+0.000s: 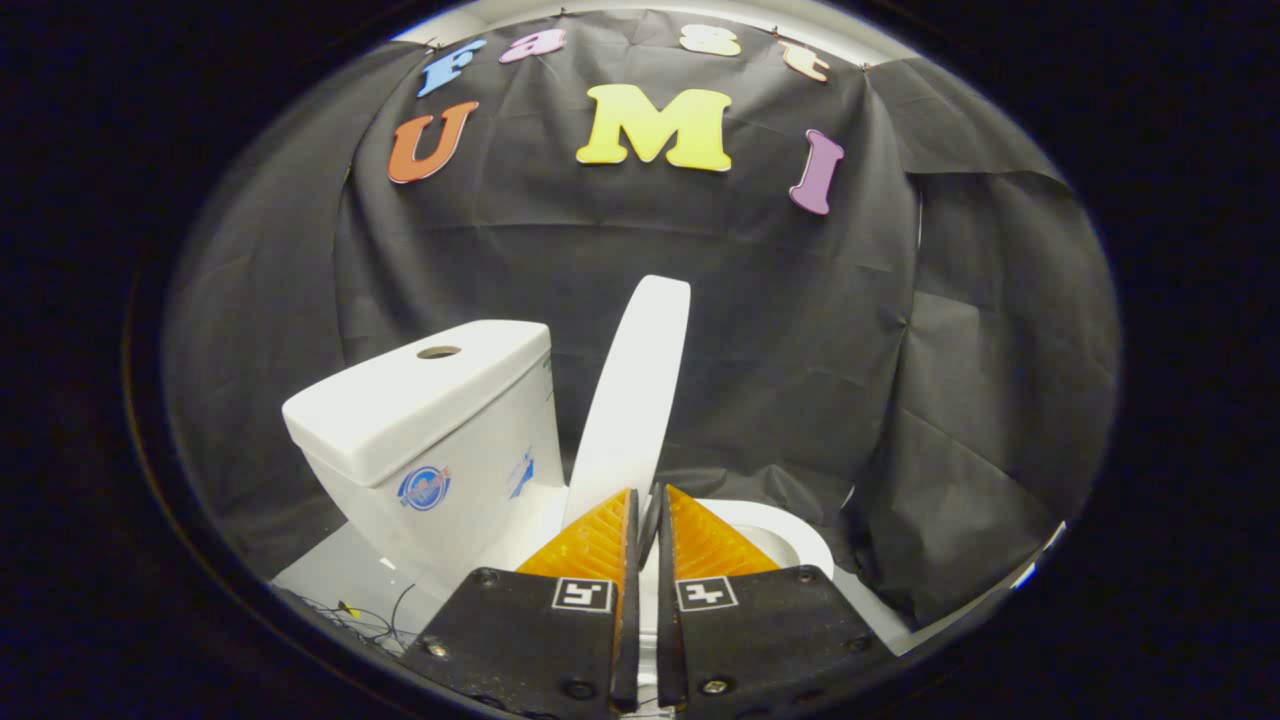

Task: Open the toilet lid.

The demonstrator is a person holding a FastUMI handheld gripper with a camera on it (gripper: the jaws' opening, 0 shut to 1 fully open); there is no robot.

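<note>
The gripper (pixel 648 492) sits at the bottom centre of the frame, its two fingers (pixel 598 540) drawn close together so that only a thin slit remains between them. Nothing can be seen held in that slit; the fingertips end right at the foot of the toilet lid (pixel 632 400), and whether they touch its lower edge cannot be told from this angle. The toilet lid itself stands raised just ahead of the fingers, seen nearly edge-on as a tall white blade that rises from the bowl towards the middle of the frame and leans slightly to the right at its top. To the left of the lid, in the centre-left of the frame, stands the white tank (pixel 430 420), its flat cover showing a round hole near the top and a couple of small stickers on its side faces. To the lower right of the lid, just beyond the right finger, a curved part of the white seat rim (pixel 795 535) shows, lying flat over the bowl. At the lower left, beside the base of the tank, some thin wires (pixel 370 622) lie on a pale floor. Black cloth (pixel 800 330) hangs behind the toilet, across the upper and right parts of the frame.
</note>
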